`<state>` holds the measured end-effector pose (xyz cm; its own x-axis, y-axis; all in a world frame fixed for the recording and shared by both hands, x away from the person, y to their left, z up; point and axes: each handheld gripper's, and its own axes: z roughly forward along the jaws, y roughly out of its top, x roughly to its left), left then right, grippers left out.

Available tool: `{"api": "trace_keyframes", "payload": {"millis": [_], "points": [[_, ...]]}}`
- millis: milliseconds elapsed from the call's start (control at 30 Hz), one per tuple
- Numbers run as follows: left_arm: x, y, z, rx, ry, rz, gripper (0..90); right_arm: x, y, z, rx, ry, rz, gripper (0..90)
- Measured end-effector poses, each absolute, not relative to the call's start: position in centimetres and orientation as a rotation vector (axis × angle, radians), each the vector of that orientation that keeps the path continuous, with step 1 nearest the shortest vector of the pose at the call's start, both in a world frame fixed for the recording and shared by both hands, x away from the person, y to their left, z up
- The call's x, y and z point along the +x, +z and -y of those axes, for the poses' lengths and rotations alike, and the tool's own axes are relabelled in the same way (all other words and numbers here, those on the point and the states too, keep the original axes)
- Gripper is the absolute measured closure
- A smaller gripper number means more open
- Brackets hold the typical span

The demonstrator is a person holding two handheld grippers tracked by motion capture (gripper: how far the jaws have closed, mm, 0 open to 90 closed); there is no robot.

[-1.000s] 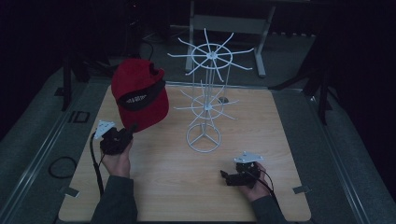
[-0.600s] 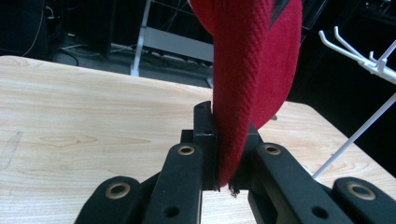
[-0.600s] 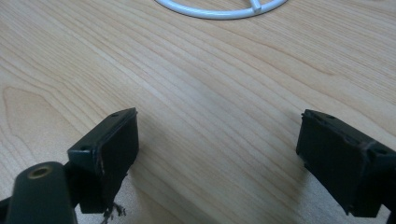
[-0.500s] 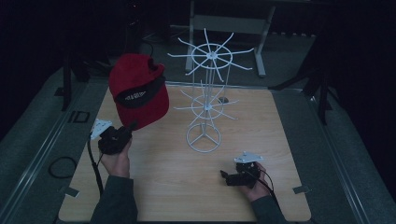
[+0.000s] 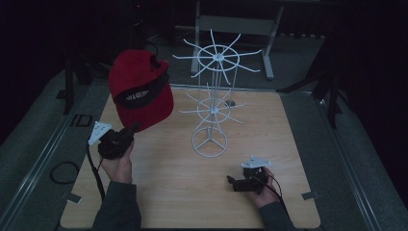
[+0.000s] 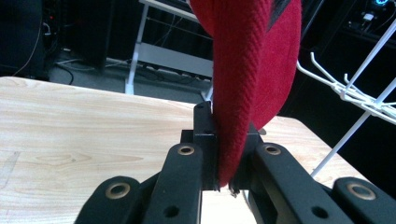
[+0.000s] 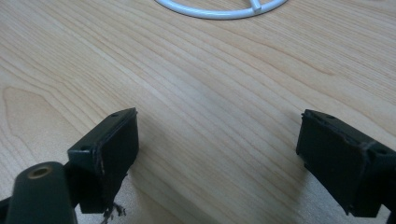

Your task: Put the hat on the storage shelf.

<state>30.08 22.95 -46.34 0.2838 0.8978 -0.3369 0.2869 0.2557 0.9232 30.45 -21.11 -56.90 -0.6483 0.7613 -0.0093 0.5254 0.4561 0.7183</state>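
In the left part of the high view we are seeing the left gripper [image 5: 129, 132] lifted above the wooden table [image 5: 163, 192], its jaws clenched on the lower edge of a red cap [image 5: 139, 89]. The cap is hanging in the air at upper left of centre, a dark band with pale lettering running across it, and it is standing just to the left of the white wire rack [image 5: 214, 103] without touching it. In the left gripper view we are looking at the red twill fabric [image 6: 243, 84] rising from between the two black jaws to the top of the frame, with white rack prongs [image 6: 355, 93] at the right edge.

Toward the lower right of the high view the right gripper [image 5: 231, 183] is resting low over the table, in front of the rack's ring-shaped base [image 5: 209, 142]. In the right gripper view its jaws are standing wide apart with bare wood between them, grasping nothing, and the white base ring [image 7: 219, 10] is curving along the top edge.
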Motion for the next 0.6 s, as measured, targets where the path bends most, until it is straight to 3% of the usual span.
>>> {"api": "trace_keyframes", "payload": {"millis": [600], "points": [[29.47, -45.40, -22.98, 1.267, 0.642, -1.239, 85.8, 30.45, -56.90, 21.11, 1.095, 1.003, -2.380, 12.8]]}}
